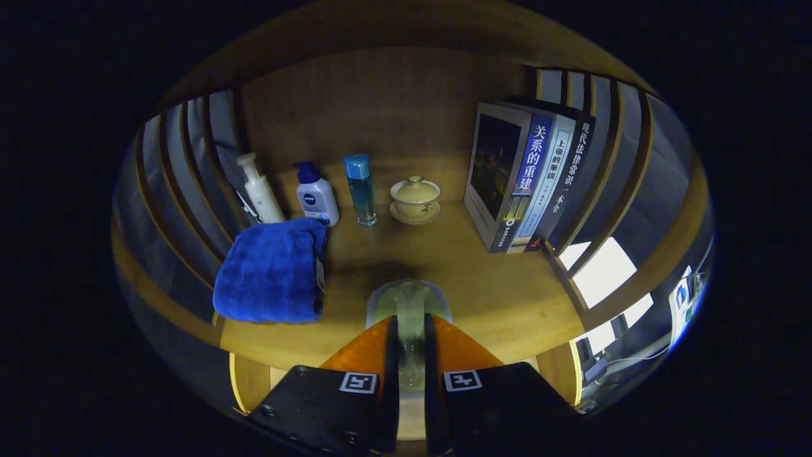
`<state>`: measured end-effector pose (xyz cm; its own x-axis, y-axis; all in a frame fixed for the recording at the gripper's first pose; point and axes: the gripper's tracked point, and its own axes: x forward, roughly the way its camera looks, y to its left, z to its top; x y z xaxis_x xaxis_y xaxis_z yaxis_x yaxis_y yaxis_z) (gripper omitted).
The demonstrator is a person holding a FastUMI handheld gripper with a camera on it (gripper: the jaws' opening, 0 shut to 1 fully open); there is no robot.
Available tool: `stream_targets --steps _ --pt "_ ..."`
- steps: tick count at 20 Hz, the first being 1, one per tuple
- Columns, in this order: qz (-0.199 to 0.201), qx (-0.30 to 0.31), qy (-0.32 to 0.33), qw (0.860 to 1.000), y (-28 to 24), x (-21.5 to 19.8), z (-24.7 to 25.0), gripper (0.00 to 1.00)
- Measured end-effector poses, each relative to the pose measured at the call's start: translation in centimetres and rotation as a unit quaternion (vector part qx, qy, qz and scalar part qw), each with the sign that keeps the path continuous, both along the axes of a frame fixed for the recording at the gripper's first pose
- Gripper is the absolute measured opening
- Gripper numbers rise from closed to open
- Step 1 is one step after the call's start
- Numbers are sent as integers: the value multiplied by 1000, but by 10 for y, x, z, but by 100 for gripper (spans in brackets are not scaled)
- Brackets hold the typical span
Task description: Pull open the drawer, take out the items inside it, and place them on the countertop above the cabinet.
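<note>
Hand-held gripper (411, 330) clamps a clear glass cup (409, 303), upright above the countertop (495, 285).

Dim, warm light on your countertop (495, 298)
Fisheye bends the slats; your gripper's (411, 330) shadow falls ahead, edges darken

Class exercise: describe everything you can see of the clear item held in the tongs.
The clear item looks like pale, see-through glass or plastic with a rounded far end, perhaps a cup or small bottle; its exact kind is unclear. It sits clamped between both fingers of the tongs, its rounded end jutting ahead of them over the wooden countertop, beside the folded blue towel.
</note>
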<state>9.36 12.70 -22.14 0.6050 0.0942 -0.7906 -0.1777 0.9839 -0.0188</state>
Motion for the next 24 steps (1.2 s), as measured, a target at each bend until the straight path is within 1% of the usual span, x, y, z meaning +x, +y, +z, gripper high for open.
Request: stream_targets --steps 9,14,18,21,24 --pt "-12 7 -6 1000 -6 45 -20 25" --pt "-17 12 -15 1000 -13 61 -26 25" --pt "-16 24 -20 999 -12 67 -33 25" --pt "-23 36 -18 999 -11 68 -38 25" --pt "-29 53 -17 998 -8 66 -43 29"
